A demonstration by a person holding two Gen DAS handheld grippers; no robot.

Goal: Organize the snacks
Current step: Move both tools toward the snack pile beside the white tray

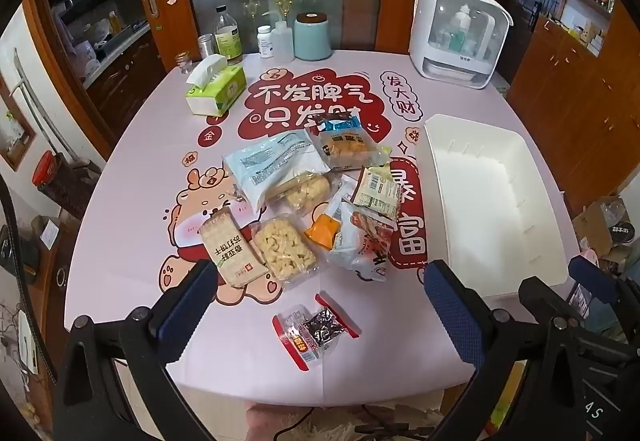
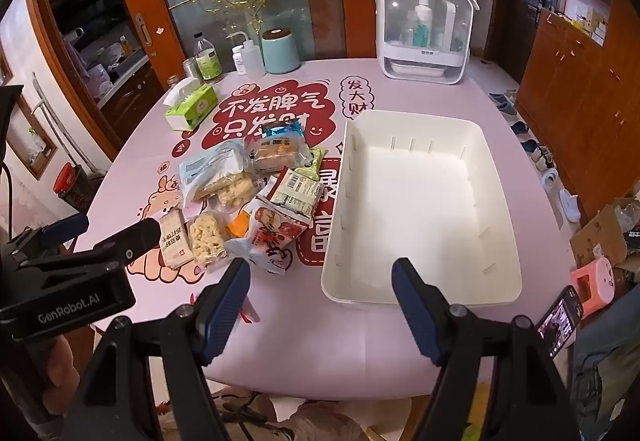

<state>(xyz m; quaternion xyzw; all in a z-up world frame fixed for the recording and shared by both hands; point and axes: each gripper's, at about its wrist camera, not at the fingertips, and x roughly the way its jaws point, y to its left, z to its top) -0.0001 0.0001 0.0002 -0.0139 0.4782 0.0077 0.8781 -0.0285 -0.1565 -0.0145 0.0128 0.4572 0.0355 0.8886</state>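
A: Across the pink tabletop (image 1: 140,201), how many snacks?

B: Nine that can be told apart. Eight heaped at the middle: one pale blue bag (image 1: 260,165), one bun pack (image 1: 344,145) with a blue top, two clear packs of puffed pieces (image 1: 284,249), one cracker pack (image 1: 232,245), one orange packet (image 1: 324,231), one green-and-white packet (image 1: 380,189), one white-and-red bag (image 1: 360,241). One red-edged packet (image 1: 316,329) lying alone, nearer the front edge.

A: And containers?

B: One white bin (image 2: 352,293), right of the heap, bare floor showing, slotted walls. Left wall just beside the white-and-red bag; touching or not, cannot tell.

A: Tools?

B: Two. Left tool (image 1: 320,269) spread wide and released, nothing between the fingers, hanging over the near side of the heap. Right tool (image 2: 320,265) also released, gripping nothing, poised over the bin's near left corner.

A: Along the far edge?

B: One tissue box (image 1: 216,89), one green-label bottle (image 1: 228,37), one pill bottle (image 1: 265,41), one squeeze bottle (image 1: 284,41), one teal canister (image 1: 312,35), one white cabinet (image 1: 460,29) with a clear door.

A: Open room?

B: Bare strip along the front edge, ahead of the bin and around the lone packet. Wide clear band left of the heap as well, out to the rounded rim.
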